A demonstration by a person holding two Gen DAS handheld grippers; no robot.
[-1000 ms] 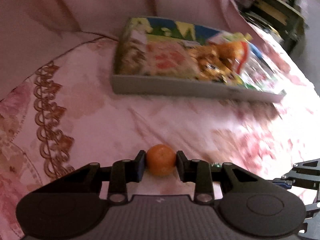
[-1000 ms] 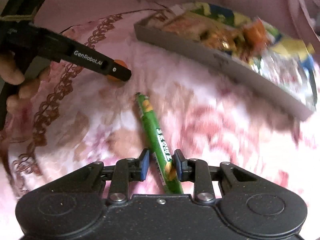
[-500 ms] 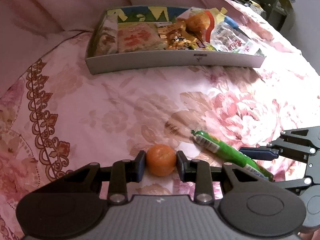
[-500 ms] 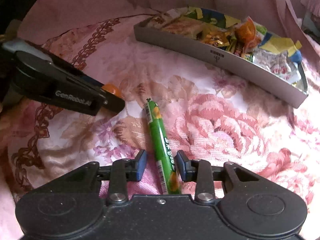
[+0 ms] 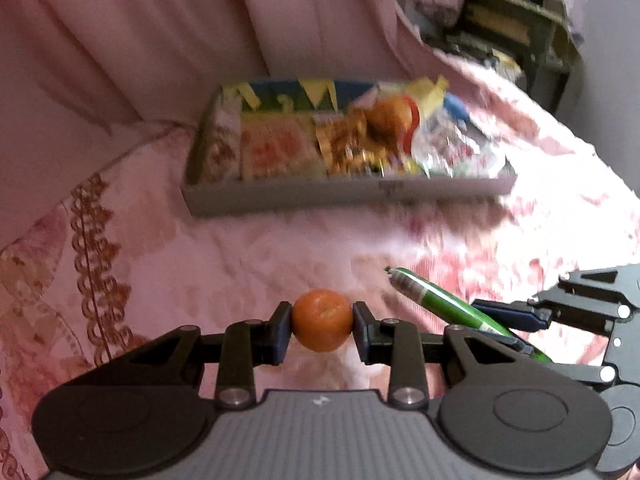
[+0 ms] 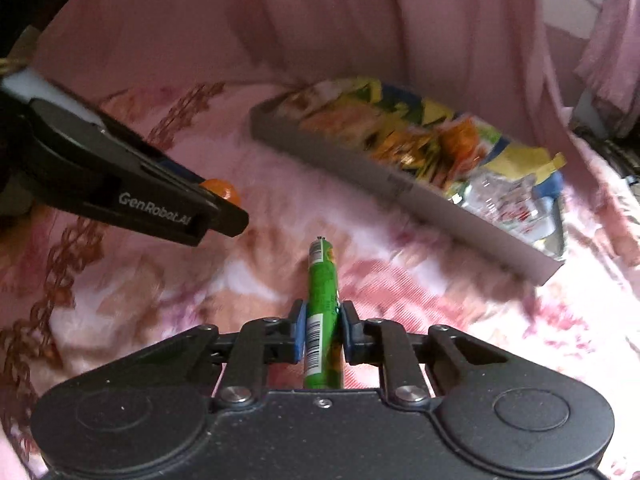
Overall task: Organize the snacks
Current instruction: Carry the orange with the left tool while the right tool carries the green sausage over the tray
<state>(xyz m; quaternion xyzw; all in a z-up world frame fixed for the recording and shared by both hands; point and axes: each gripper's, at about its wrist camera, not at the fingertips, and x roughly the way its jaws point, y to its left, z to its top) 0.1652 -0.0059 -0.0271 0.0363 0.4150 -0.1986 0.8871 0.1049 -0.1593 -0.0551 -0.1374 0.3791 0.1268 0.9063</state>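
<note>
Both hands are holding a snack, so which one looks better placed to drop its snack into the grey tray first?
Probably the left gripper: its orange faces the grey tray almost head-on. The right gripper, holding the green stick, sees it off to one side.

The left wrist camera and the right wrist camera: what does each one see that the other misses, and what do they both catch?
Only the left wrist view shows the left gripper pinching the whole orange fruit, plus dark furniture at top right. Only the right wrist view shows the barcode on the green snack stick and the "GenRobot.AI" lettering. Both show the grey snack tray, the floral pink cloth, the stick and the right gripper.
</note>
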